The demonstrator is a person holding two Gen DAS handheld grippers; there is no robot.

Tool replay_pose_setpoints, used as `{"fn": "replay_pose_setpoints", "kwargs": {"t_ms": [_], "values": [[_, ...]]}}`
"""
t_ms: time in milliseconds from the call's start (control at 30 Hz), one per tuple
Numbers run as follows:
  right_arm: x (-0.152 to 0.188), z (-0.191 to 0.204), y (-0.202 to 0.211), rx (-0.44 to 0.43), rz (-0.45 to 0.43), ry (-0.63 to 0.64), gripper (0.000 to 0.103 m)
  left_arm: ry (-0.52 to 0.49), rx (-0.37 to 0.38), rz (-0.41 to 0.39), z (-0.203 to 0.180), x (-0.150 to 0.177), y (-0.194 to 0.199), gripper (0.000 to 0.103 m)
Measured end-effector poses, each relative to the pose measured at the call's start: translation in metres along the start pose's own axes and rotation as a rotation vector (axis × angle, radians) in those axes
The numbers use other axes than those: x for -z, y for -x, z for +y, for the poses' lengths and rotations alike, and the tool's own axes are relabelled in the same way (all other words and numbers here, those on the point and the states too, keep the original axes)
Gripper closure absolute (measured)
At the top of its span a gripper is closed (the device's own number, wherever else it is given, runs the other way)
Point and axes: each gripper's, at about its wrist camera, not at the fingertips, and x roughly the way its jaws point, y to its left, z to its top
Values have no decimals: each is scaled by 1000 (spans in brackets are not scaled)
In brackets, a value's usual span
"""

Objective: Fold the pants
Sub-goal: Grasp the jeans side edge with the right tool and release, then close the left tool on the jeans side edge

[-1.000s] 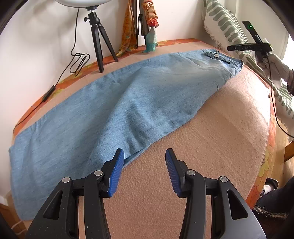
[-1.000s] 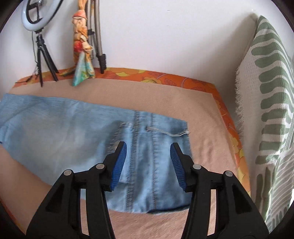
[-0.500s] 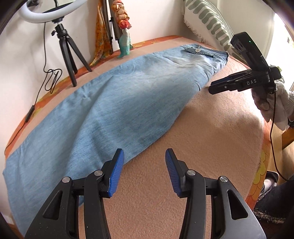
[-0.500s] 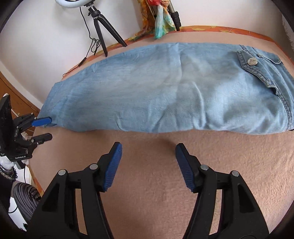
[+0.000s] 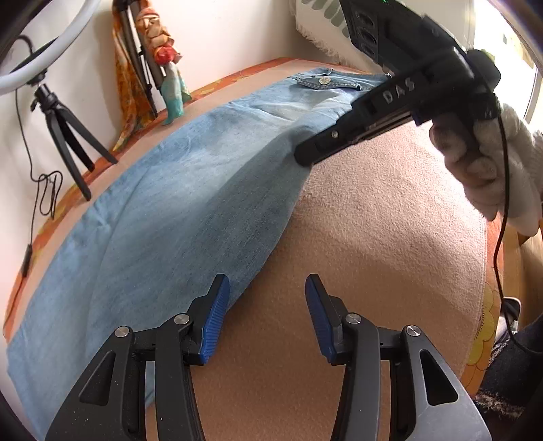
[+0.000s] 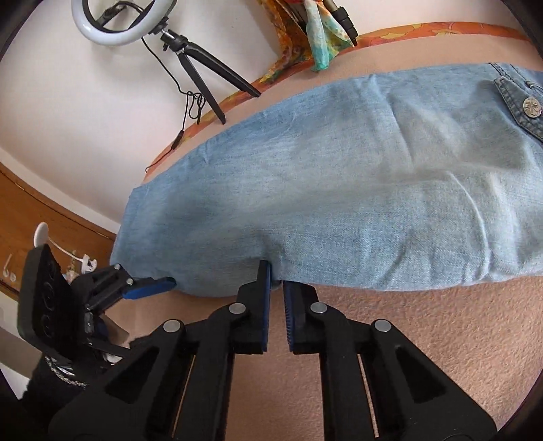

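Note:
Light blue denim pants (image 5: 190, 190) lie folded lengthwise on a peach-covered bed, waistband with a metal button (image 6: 531, 107) at the far right. My left gripper (image 5: 264, 315) is open, its left finger over the pants' near edge toward the leg end. My right gripper (image 6: 277, 281) is shut on the pants' (image 6: 339, 176) near edge around mid-length; the cloth bunches at its tips. The right gripper also shows in the left wrist view (image 5: 305, 156), and the left gripper shows in the right wrist view (image 6: 159, 283) by the hem.
A ring light on a black tripod (image 6: 193, 64) and its cable stand at the back by the wall. A colourful figurine and scarf (image 5: 169, 78) stand behind the pants. A green-patterned pillow (image 5: 322, 13) is at the far right. The bed's orange edge (image 5: 488, 325) runs on the right.
My right gripper moved forward to the pants' near edge and closed on it. My left gripper moved a little closer along the pants and stays open.

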Motion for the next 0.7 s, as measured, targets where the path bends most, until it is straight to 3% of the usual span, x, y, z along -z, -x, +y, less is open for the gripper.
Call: {"fn": "replay_pose_setpoints", "kwargs": {"t_ms": [67,167,333,400,467,700], "values": [[-8,5,7,-24,-13,-8,95,-19,-34,6,0,-8,-7,62],[-16,12,14,-15,-28,18,95,21,-50,4,17,-20,-13,83],[-7,14,12,-2,-18,42,92,112,-2,-21,49,-26,-13,83],[2,12,8,-15,-5,30,81,127,12,-32,57,-25,-10,83],[8,10,0,-42,-3,2,57,136,10,-32,64,-25,-9,83],[0,25,-28,-125,-12,-18,56,140,34,-59,76,-22,11,83]]}}
